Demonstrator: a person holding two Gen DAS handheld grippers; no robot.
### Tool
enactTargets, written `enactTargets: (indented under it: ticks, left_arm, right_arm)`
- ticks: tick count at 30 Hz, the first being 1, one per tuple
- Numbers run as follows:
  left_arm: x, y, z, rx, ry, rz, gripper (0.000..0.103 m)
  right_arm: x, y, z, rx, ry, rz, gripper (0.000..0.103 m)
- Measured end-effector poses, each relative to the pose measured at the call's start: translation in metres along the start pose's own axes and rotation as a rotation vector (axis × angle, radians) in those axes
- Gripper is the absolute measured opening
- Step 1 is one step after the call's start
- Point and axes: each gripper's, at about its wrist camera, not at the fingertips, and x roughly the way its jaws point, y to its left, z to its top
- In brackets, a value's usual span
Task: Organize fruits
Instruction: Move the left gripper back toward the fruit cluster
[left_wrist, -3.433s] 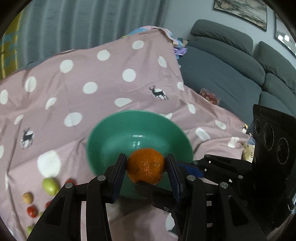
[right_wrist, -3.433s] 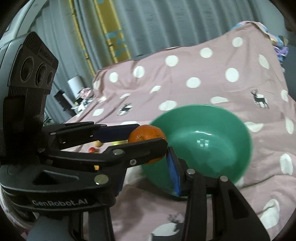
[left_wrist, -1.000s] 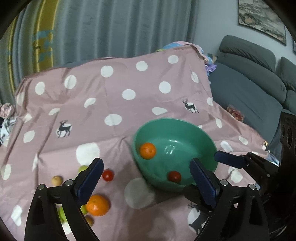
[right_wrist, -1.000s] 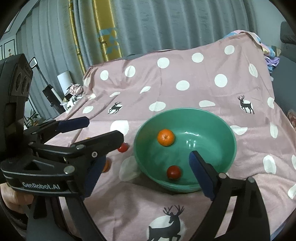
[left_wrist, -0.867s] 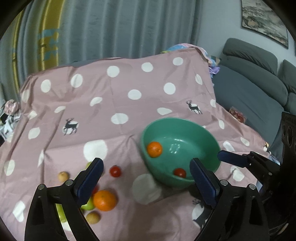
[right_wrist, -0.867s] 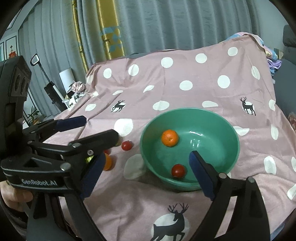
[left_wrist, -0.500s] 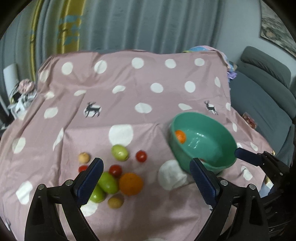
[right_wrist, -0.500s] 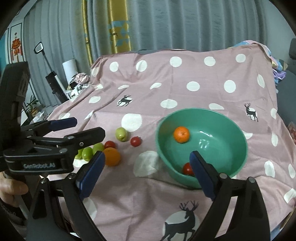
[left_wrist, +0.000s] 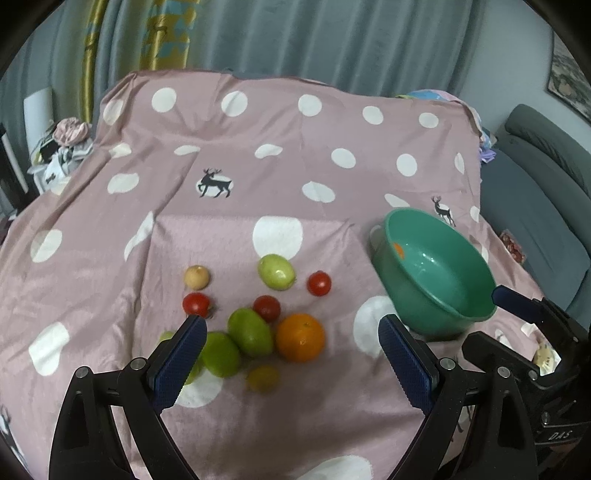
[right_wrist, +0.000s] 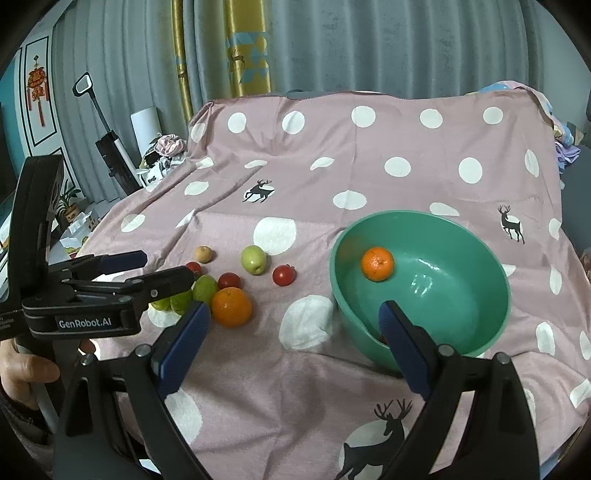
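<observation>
Left hand-held gripper (left_wrist: 291, 347) swung over loose fruit, jaws wide, right hand-held gripper (right_wrist: 293, 330) wide beside bowl (right_wrist: 480, 332) rim

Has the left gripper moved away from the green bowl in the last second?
Yes. In its own view the green bowl has slid from centre to the right edge, and the left gripper now faces the loose fruit.
</observation>
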Motion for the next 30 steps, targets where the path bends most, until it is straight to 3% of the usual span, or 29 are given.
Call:
enactTargets:
  ticks: [9, 18, 24, 27, 30]
  left_arm:
    - [0.006, 0.013, -0.009, -0.016, 0.031, -0.021, 0.094]
    - [0.014, 0.035, -0.026, -0.072, 0.097, -0.067, 0.094]
    - [0.018, 0.039, -0.037, -0.083, 0.127, -0.104, 0.094]
    - [0.020, 0.042, -0.042, -0.103, 0.138, -0.129, 0.083]
    - [0.027, 0.043, -0.044, -0.115, 0.159, -0.153, 0.083]
  right_arm:
    - [0.013, 0.006, -0.005, -0.004, 0.036, 0.014, 0.094]
    - [0.044, 0.011, -0.019, -0.011, 0.139, 0.065, 0.094]
    - [0.065, 0.027, -0.028, -0.040, 0.205, 0.182, 0.092]
    - [0.074, 0.039, -0.034, -0.070, 0.246, 0.241, 0.088]
    - [0.085, 0.048, -0.036, -0.088, 0.282, 0.287, 0.081]
